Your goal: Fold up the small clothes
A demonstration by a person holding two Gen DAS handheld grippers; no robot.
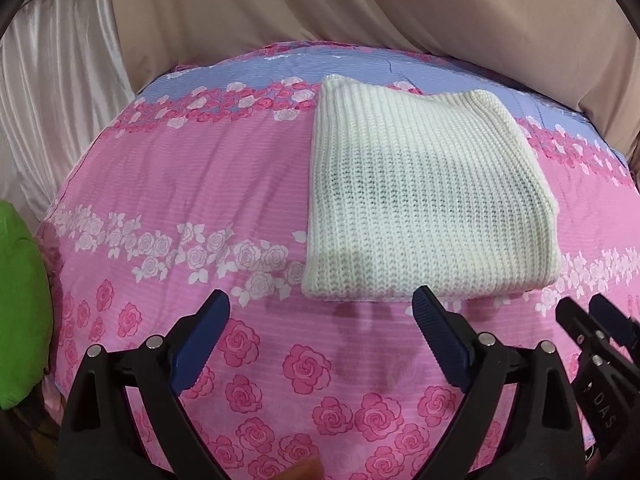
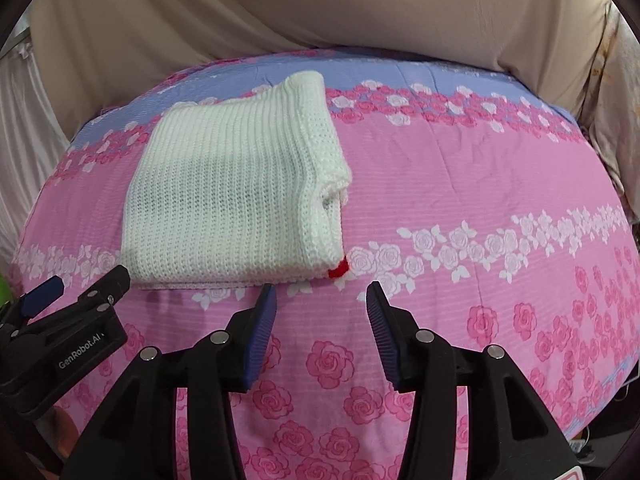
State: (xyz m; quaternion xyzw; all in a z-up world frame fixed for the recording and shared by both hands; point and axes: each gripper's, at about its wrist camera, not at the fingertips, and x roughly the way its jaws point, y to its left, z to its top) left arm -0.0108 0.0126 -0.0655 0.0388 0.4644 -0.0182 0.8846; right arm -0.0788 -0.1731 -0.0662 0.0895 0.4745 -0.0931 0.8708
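A white ribbed knit garment (image 1: 424,208) lies folded into a thick rectangle on the pink rose-print bed cover (image 1: 180,184). In the right wrist view the same garment (image 2: 232,196) shows stacked layers along its right edge and a small red tag (image 2: 339,269) at the near corner. My left gripper (image 1: 322,304) hangs open just short of the garment's near edge, holding nothing. My right gripper (image 2: 321,298) is open too, near the garment's front right corner, with nothing between its fingers. Each gripper appears at the edge of the other's view.
The bed cover (image 2: 480,200) runs to a blue band at the far side. Beige draped cloth (image 1: 320,8) hangs behind the bed, white satin curtain (image 1: 52,92) at far left. A bright green object (image 1: 20,320) sits off the bed's left edge.
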